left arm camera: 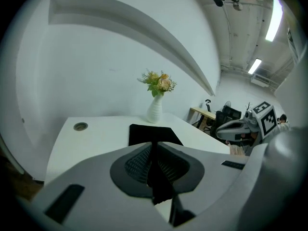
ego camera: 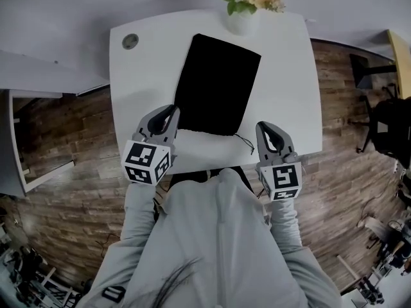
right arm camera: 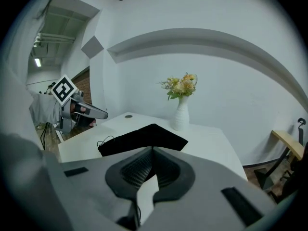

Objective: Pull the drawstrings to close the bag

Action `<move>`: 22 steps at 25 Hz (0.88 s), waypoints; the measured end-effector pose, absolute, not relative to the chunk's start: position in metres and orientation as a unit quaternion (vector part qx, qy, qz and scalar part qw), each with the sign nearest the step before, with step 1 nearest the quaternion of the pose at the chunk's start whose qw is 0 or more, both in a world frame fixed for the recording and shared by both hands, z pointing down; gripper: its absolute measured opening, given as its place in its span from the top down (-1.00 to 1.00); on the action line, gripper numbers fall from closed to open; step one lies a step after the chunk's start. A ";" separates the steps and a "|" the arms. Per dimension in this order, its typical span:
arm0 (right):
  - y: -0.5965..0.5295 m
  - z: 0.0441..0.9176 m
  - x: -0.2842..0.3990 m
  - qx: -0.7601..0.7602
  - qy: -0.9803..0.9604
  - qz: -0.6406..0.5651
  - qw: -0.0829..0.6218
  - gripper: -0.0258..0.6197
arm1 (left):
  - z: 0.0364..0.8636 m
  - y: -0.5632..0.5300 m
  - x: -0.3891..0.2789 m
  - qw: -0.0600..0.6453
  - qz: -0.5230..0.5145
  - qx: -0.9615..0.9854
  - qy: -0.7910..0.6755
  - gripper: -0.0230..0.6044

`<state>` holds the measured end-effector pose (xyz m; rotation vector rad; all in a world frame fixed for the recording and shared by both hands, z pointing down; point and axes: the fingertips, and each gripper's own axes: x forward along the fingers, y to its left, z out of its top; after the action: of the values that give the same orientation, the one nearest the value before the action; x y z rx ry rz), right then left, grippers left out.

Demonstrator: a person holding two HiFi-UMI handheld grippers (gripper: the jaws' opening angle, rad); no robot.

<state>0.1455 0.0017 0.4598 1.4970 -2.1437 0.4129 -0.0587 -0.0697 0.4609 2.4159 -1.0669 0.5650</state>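
Two grey hand-held grippers hang at the near edge of the white worktop [ego camera: 282,76], both with jaws pressed together on nothing. The left hand-held gripper [ego camera: 172,112] is at the near left corner of the flat black fabric bag [ego camera: 215,82], and the right hand-held gripper [ego camera: 263,128] is just right of the thin black drawstring [ego camera: 246,143] trailing from its near right corner. The bag lies flat mid-worktop, and beyond it a white vase of pale flowers [ego camera: 243,21] stands at the far edge.

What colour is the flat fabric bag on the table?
Plain black: the flat fabric bag shows best in the head view.
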 end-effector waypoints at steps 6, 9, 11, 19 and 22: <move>0.021 0.490 0.146 0.538 -0.778 0.191 0.263 0.84 | 0.494 -0.071 -0.052 0.249 0.228 0.868 -0.365 0.51; 0.028 0.498 0.146 0.539 -0.774 0.199 0.266 0.84 | 0.509 -0.072 -0.053 0.253 0.246 0.863 -0.361 0.38; 0.032 0.502 0.145 0.540 -0.772 0.205 0.266 0.84 | 0.519 -0.073 -0.055 0.262 0.256 0.859 -0.356 0.32; 0.044 0.516 0.146 0.552 -0.757 0.231 0.263 0.84 | 0.548 -0.068 -0.059 0.292 0.283 0.848 -0.341 0.28; 0.049 0.521 0.147 0.557 -0.750 0.241 0.264 0.84 | 0.554 -0.066 -0.059 0.301 0.287 0.846 -0.333 0.28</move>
<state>0.1474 0.0485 0.5208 1.5058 -2.0269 0.6506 -0.0589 -0.0656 0.5538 2.2459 -0.8840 0.7612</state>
